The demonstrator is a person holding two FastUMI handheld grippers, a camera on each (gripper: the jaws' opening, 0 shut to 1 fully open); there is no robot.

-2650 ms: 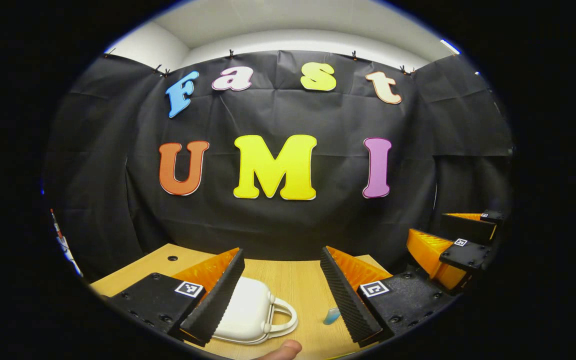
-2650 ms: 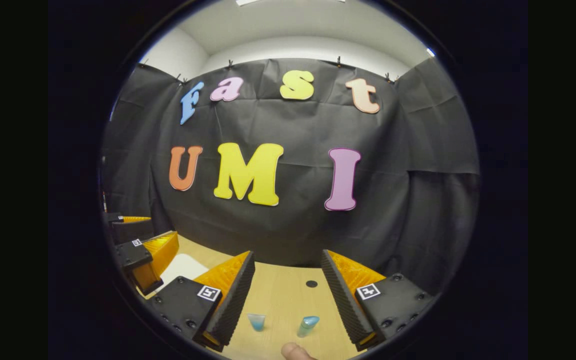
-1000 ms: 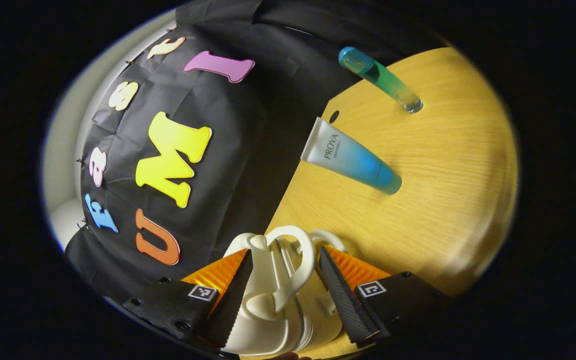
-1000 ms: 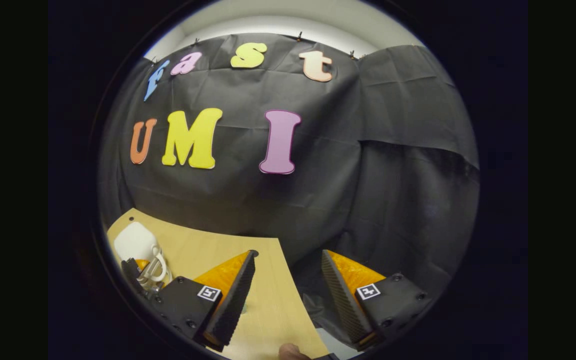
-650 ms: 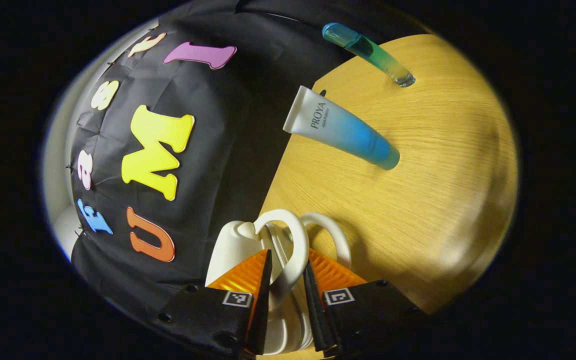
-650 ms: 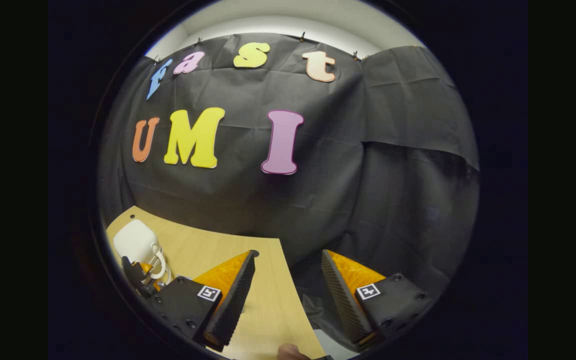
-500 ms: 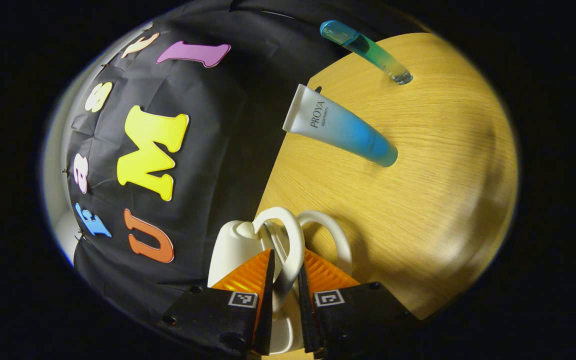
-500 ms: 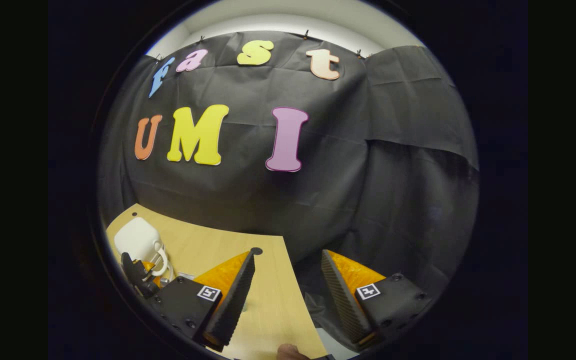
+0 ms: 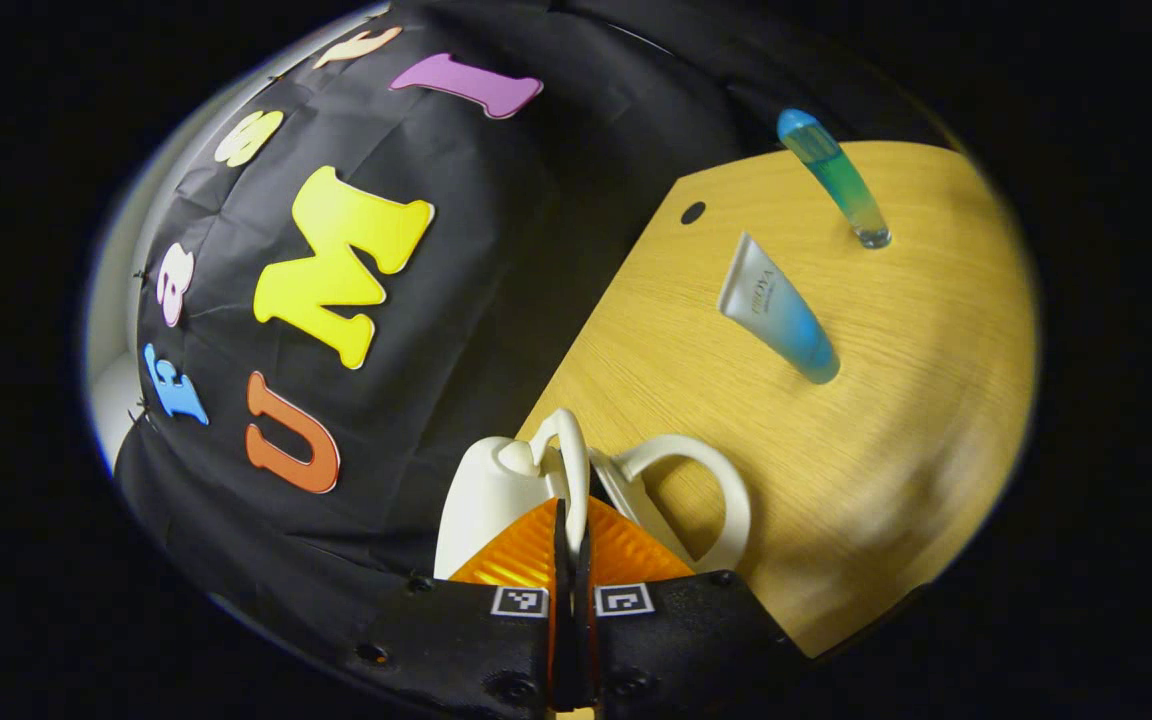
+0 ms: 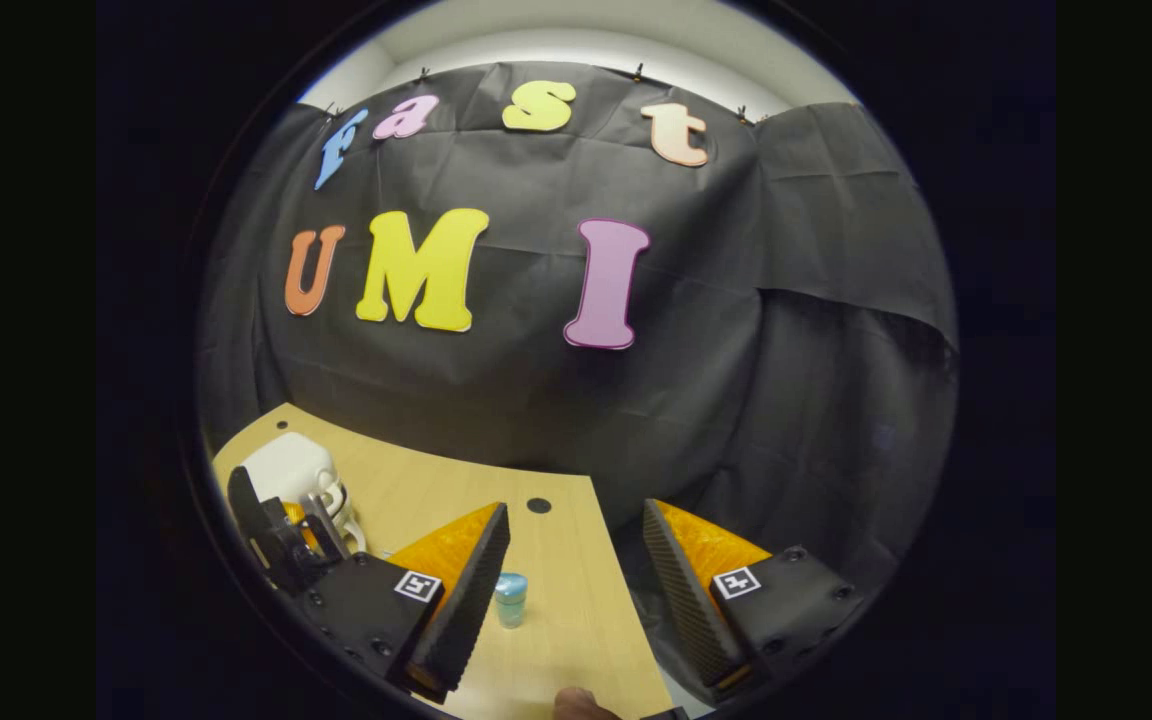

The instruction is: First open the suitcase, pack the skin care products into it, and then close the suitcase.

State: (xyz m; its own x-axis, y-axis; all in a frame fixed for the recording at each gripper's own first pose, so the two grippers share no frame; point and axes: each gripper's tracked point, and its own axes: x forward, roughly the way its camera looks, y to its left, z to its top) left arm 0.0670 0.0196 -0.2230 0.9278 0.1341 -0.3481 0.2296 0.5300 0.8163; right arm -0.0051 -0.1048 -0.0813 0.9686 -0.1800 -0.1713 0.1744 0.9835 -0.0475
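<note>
Left gripper [image 9: 570,560] rolled sideways, clamped on upper handle [image 9: 569,470] of white suitcase [image 9: 481,505] at wooden table [image 9: 896,420] edge. Right gripper [image 10: 569,580] level, jaws spread, empty. Blue tube [image 9: 778,312] — label unreadable — and bottle [image 9: 834,178] lay well apart.

Black gripper bodies [image 10: 574,590], square markers, screws, ridged wedge fingers [image 10: 461,600]

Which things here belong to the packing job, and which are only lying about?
Belong to the job:
- white suitcase, its handle pinched by the left gripper
- blue tube
- slim blue-green bottle

Not part of it:
- wooden table
- black cloth wall
</note>
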